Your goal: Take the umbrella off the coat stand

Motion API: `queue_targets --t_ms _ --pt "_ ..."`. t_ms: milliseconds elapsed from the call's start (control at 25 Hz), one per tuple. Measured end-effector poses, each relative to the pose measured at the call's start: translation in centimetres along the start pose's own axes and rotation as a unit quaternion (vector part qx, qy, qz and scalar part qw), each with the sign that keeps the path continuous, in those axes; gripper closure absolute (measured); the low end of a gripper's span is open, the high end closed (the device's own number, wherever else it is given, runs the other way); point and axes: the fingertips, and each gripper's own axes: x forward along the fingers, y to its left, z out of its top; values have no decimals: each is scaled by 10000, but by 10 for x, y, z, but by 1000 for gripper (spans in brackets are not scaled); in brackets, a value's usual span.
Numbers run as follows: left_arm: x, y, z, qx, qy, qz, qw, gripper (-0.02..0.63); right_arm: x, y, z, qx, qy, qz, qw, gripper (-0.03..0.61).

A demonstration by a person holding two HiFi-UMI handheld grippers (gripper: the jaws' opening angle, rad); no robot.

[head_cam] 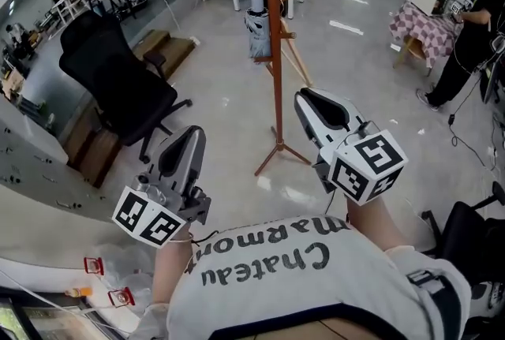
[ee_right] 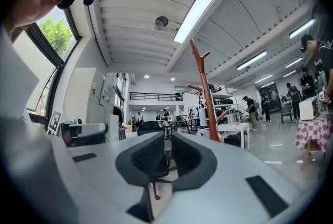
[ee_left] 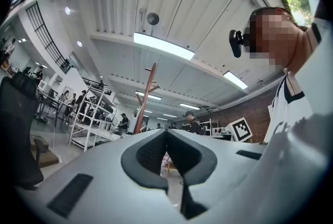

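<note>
Holding both tools up in front of the chest, the person is standing a little way back from the coat stand. The left gripper (head_cam: 189,138) has its two jaws squeezed together, and there is nothing between them. The right gripper (head_cam: 308,100) looks the same, with its jaws closed or very nearly closed and nothing in them. Both tools point forward and a bit up, so their own cameras see mostly the ceiling and the far side of the room.

In front of the tools is the coat stand (head_cam: 273,54), a tall brown wooden pole with pegs and spread-out feet on the shiny grey floor (head_cam: 355,78). The umbrella (head_cam: 258,21) hangs on it, folded up and dark, from a peg on the left side of the pole. It is well apart from both grippers, and neither one touches it.

A black office chair (head_cam: 118,78) sits to the left of the stand, out of the way.

The job looks like it has not really started. The person will probably need to step closer, and one gripper will need to open its jaws before it can take hold of the umbrella and lift it up off the peg.
</note>
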Motion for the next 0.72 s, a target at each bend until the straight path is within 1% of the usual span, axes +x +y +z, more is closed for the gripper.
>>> queue_targets --t_ms 80,160,280,480,720 --pt "-4 14 1 -16 21 -37 10000 590 12 7 -5 44 -4 -21 10000 521" --pt "-8 31 -2 -66 82 12 9999 591 25 16 -12 3 53 7 10000 522" --pt "-10 51 -10 -238 145 54 9996 589 39 21 -19 -122 166 -9 9998 522" --pt "-11 67 -14 -403 119 -58 9991 589 58 20 -29 35 327 -73 9994 522" --pt "-3 83 -27 -606 279 -86 9977 589 80 14 -41 156 522 -90 9985 522"
